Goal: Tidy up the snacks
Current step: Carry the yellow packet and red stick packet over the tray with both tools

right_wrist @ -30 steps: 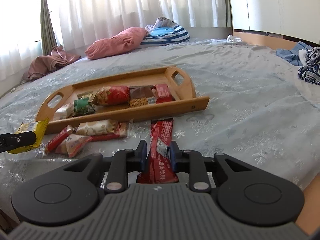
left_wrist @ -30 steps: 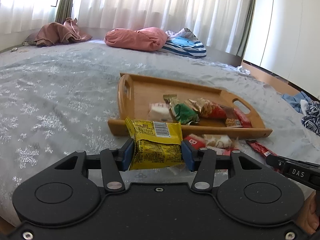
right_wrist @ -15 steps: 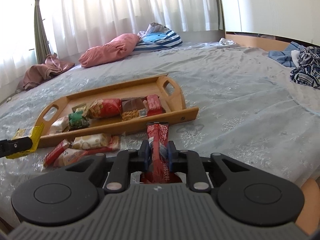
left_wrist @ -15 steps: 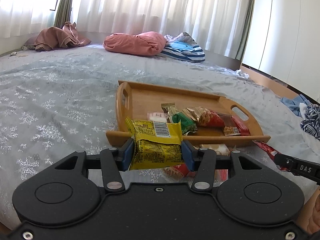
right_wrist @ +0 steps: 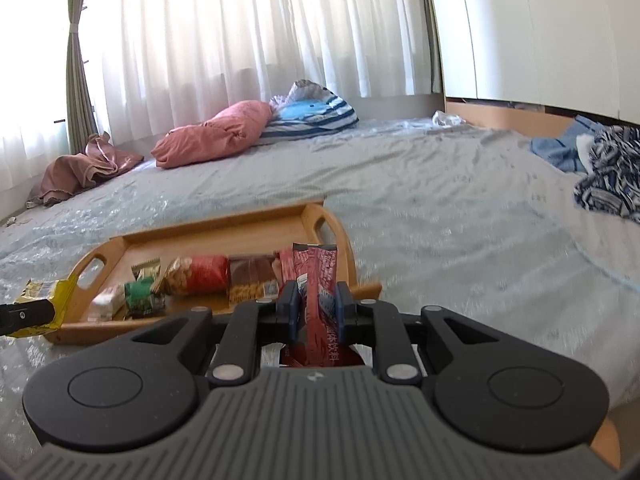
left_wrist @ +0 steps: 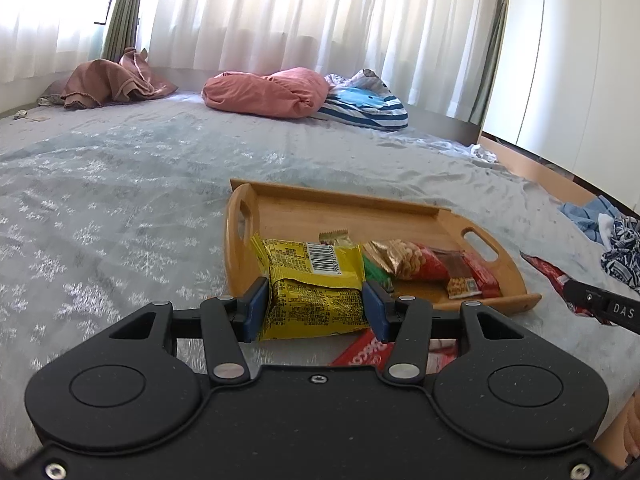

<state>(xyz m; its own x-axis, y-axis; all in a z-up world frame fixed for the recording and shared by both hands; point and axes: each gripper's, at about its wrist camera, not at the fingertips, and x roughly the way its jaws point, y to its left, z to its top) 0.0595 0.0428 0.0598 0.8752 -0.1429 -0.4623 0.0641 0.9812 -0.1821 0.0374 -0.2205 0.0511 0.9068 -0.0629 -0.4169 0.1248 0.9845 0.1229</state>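
Note:
A wooden tray [left_wrist: 352, 216] [right_wrist: 224, 236] lies on the bed and holds several snack packs along its near side. My left gripper [left_wrist: 316, 308] is shut on a yellow snack pack [left_wrist: 316, 292], held above the bed just in front of the tray's left end; it also shows in the right wrist view [right_wrist: 38, 304]. My right gripper [right_wrist: 316, 308] is shut on a long red stick pack [right_wrist: 318, 288], held upright near the tray's right end; that pack also shows in the left wrist view [left_wrist: 548, 276]. A red pack [left_wrist: 364, 354] lies on the bed below my left gripper.
The bed has a grey snowflake cover [left_wrist: 120, 208]. A pink pillow [left_wrist: 268, 92], a striped blue pillow [left_wrist: 364, 104] and a brown cloth [left_wrist: 112, 84] lie at the far side. Clothes [right_wrist: 600, 168] lie at the right. Curtains hang behind.
Both grippers have lifted and moved toward the tray with their packs. The loose packs in front of the tray have dropped mostly out of sight beneath the grippers.

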